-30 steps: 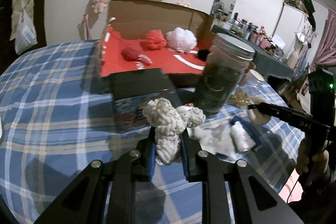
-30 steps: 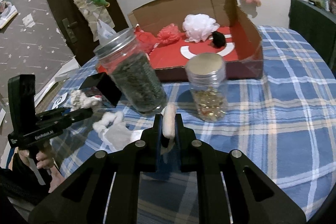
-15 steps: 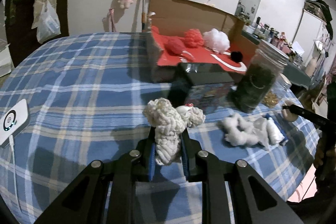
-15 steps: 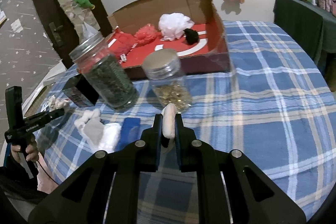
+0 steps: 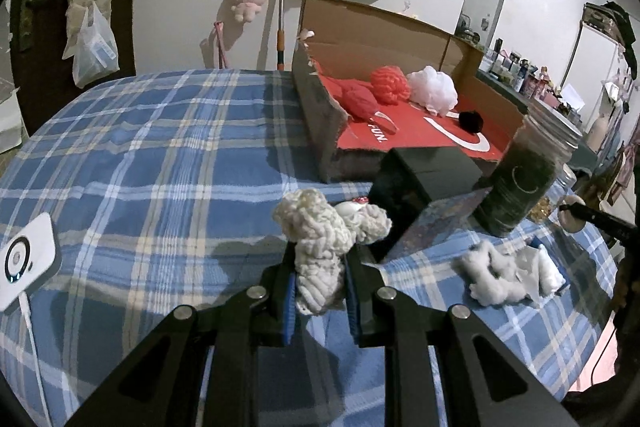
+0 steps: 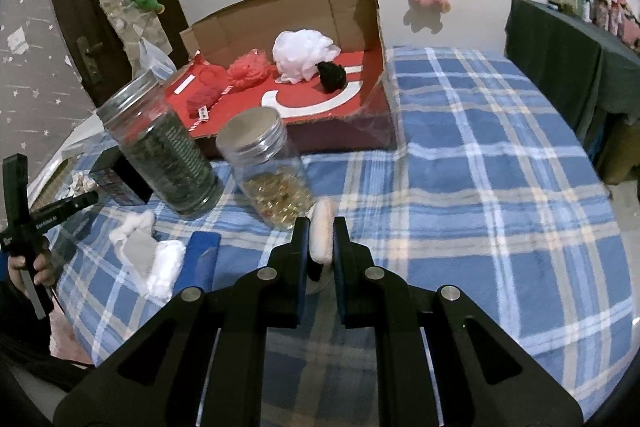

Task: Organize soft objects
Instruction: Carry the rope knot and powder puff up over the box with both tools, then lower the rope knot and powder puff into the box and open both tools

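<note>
While both grippers hang above the blue plaid cloth (image 5: pixel 160 131), each has something soft pinched between its fingers. In the left wrist view, the left gripper (image 5: pixel 320 287) has its jaws nearly closed on a cream knitted toy (image 5: pixel 320 239), whose lumpy top bulges above the fingertips. In the right wrist view, the right gripper (image 6: pixel 321 239) has its jaws squeezed tight on a thin pale pad (image 6: pixel 322 227), held edge-on. From the left gripper, the open cardboard box (image 5: pixel 360 39) lies at one o'clock, with a red knitted piece (image 5: pixel 360 101), a coral pouf (image 5: pixel 390 85), a white pouf (image 5: pixel 434 89) and a small black pompom (image 5: pixel 471 121) on its red floor. At two o'clock a dark-filled jar (image 5: pixel 520 183) stands just beside a black box (image 5: pixel 428 171). At three o'clock a heap of white fluff (image 5: pixel 508 275) lies on the cloth. From the right gripper, a jar with golden bits (image 6: pixel 268 167) stands at eleven o'clock.
</note>
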Action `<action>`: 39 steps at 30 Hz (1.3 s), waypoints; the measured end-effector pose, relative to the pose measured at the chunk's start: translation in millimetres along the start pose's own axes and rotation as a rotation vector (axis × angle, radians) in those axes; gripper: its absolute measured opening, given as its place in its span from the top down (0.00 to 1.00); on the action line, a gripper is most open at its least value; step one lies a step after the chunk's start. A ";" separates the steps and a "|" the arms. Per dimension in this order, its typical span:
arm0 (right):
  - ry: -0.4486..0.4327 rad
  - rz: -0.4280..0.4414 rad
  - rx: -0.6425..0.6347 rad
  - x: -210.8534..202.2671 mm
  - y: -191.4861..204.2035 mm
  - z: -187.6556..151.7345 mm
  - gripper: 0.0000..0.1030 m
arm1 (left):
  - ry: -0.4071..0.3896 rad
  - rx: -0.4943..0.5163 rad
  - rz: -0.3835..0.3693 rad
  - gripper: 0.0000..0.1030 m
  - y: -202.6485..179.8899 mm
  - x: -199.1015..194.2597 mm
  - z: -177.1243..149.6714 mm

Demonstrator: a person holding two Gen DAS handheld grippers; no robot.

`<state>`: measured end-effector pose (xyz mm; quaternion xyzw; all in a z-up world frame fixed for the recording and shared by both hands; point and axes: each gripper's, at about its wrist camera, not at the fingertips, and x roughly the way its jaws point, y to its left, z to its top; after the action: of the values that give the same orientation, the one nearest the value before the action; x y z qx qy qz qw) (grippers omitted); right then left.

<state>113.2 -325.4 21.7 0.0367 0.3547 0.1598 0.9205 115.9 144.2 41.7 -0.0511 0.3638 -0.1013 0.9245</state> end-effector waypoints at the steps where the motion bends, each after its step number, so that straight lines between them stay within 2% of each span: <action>1: -0.002 -0.007 -0.013 0.2 -0.4 2.4 0.90 | -0.002 0.006 -0.004 0.80 0.8 1.2 2.6; 11: -0.030 -0.038 -0.161 2.8 3.6 37.6 0.90 | -0.021 0.075 -0.045 0.80 -0.2 -1.1 37.0; 19: -0.060 -0.011 -0.209 6.8 9.7 71.0 0.90 | -0.041 0.141 -0.069 0.80 -9.5 -3.9 77.4; 25: -0.055 0.023 -0.240 21.6 19.9 98.7 0.90 | 0.000 0.197 -0.132 0.80 -35.9 15.3 113.0; 31: 0.002 0.085 -0.259 53.7 32.0 131.4 0.90 | 0.067 0.273 -0.143 0.79 -72.3 48.6 138.3; 39: 0.157 0.163 -0.239 118.2 44.3 167.5 0.89 | 0.180 0.367 -0.152 0.79 -112.7 98.5 162.1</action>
<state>295.0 -237.9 78.8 -0.0571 0.4000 0.2772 0.8717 280.1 15.6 113.8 0.1001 0.4156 -0.2392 0.8718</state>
